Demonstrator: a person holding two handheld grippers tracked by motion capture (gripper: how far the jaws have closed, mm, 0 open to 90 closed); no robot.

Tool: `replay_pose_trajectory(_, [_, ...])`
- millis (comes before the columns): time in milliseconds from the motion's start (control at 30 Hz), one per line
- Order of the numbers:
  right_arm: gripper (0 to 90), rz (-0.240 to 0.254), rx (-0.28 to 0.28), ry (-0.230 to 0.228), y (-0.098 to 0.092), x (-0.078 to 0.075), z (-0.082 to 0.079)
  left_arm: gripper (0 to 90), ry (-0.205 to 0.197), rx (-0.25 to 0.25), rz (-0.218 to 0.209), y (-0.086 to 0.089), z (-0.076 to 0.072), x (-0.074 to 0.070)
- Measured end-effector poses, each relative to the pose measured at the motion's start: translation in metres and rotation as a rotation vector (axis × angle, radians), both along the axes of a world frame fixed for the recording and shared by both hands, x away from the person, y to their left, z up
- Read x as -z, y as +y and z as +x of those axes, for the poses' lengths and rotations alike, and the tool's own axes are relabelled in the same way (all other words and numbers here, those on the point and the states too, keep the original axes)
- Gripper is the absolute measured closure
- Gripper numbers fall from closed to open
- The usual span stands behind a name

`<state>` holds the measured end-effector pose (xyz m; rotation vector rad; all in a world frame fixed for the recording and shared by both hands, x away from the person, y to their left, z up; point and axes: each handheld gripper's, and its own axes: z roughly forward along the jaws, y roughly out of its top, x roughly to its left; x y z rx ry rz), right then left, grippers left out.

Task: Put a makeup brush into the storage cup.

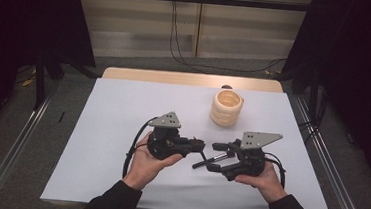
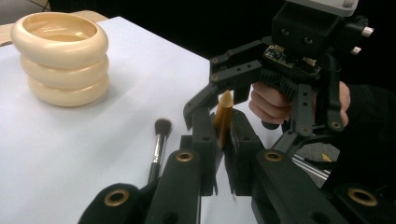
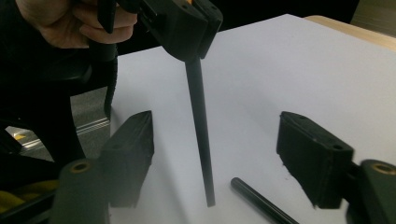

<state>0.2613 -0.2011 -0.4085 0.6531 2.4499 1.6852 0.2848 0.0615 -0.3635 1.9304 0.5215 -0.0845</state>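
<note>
A stack of three cream rings [image 1: 226,107] is seen upright on the white table cover [image 1: 116,129], toward the far right. The wooden table edge [image 1: 190,79] is exposed beyond the cover. Dark curtains [image 1: 24,21] are hung at both sides, and black cables [image 1: 187,59] are trailed over the grey floor [image 1: 25,137] behind the table. Metal rails [image 1: 9,156] are laid along both sides.

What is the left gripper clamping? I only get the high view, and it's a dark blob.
Observer: The left gripper is shut on a thin black stick with a golden tip.
Operator: Right jaws on it?
Observer: No. The right gripper is open, pads either side of the stick, not touching.
Operator: Anything underneath?
Observer: A makeup brush lies on the table, dark bristles toward the cream ringed pot.
</note>
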Motion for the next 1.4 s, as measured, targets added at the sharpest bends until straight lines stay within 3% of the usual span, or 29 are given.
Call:
replay_pose_trajectory(167, [45.8,-0.003,-0.005,-0.01,0.0,-0.001,-0.001,83.9,0.002,0.012,-0.008,-0.007,-0.001,0.003])
replay_pose_trajectory(500, [65.6,-0.025,-0.03,-0.007,0.003,0.001,-0.002,83.9,0.009,0.011,-0.012,-0.012,-0.003,0.008])
replay_pose_trajectory(1100, [82.2,-0.023,-0.048,-0.014,0.005,0.002,-0.002,83.9,0.017,0.014,-0.024,-0.015,-0.003,0.012])
replay_pose_trajectory(1400, [83.5,-0.031,-0.05,-0.028,0.005,0.001,-0.003,83.0,0.023,0.008,-0.04,-0.014,-0.002,0.014])
